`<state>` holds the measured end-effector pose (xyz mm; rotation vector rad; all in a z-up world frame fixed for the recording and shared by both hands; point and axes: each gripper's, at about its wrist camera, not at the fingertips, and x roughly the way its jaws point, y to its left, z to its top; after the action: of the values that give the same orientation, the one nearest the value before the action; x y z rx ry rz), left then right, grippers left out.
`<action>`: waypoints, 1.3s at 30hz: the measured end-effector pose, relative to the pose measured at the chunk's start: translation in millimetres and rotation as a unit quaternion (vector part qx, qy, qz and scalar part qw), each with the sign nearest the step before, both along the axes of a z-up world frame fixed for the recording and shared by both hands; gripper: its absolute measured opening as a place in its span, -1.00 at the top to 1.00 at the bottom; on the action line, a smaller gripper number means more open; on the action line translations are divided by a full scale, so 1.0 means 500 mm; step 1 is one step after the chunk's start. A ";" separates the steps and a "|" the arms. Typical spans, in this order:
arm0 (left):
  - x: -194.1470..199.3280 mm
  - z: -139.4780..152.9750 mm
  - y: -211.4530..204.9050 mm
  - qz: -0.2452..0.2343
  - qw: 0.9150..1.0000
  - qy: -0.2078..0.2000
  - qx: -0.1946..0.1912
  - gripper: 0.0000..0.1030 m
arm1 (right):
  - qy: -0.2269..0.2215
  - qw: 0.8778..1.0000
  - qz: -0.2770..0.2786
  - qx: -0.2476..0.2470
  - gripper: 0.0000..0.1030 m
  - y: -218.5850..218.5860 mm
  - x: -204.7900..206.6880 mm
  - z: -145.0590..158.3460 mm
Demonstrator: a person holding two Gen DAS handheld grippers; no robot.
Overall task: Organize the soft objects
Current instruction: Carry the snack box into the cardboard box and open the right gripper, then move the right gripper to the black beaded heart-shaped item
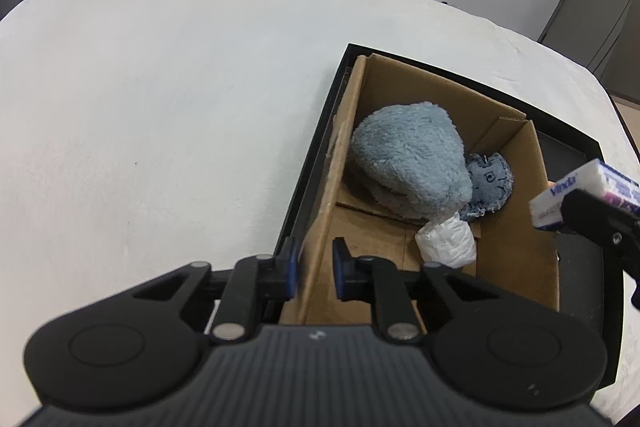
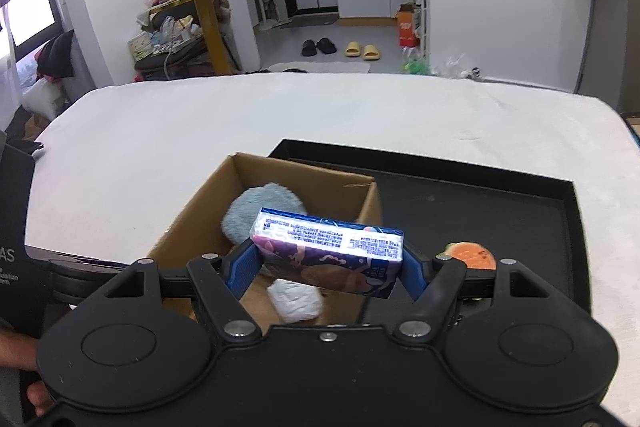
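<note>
Cardboard box wall [image 1: 320, 227] pinched by left hand-held gripper [image 1: 314, 269]; only right view shows right hand-held gripper [image 2: 326, 263] clamping tissue pack [image 2: 328, 251] near orange toy [image 2: 470, 255].

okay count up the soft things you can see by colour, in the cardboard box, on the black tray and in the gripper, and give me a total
Blue: 2, the fluffy blue plush and the denim piece, both in the cardboard box.
White: 1, the white bundle in the box.
Purple and white: 1, the tissue pack in the right gripper.
Orange: 1, the orange toy on the black tray.
Total: 5
</note>
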<state>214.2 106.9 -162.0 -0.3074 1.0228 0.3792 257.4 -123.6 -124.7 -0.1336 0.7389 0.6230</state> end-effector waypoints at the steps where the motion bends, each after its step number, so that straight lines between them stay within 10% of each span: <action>1: 0.000 -0.002 0.004 0.002 1.000 0.000 -0.003 0.76 | 0.002 1.000 0.003 0.000 -0.35 0.004 0.000 0.000; 21: -0.015 -0.003 0.042 0.005 0.999 -0.007 -0.046 0.75 | 0.100 0.992 0.026 0.067 -0.65 0.093 0.017 0.001; 39: 0.015 0.006 0.006 -0.018 0.999 0.025 -0.016 0.57 | 0.022 1.000 -0.006 -0.007 -0.76 0.042 -0.007 0.016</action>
<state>221.5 109.9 -159.1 -0.3090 1.0835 0.3404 253.8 -102.3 -116.6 -0.1283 0.7856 0.6113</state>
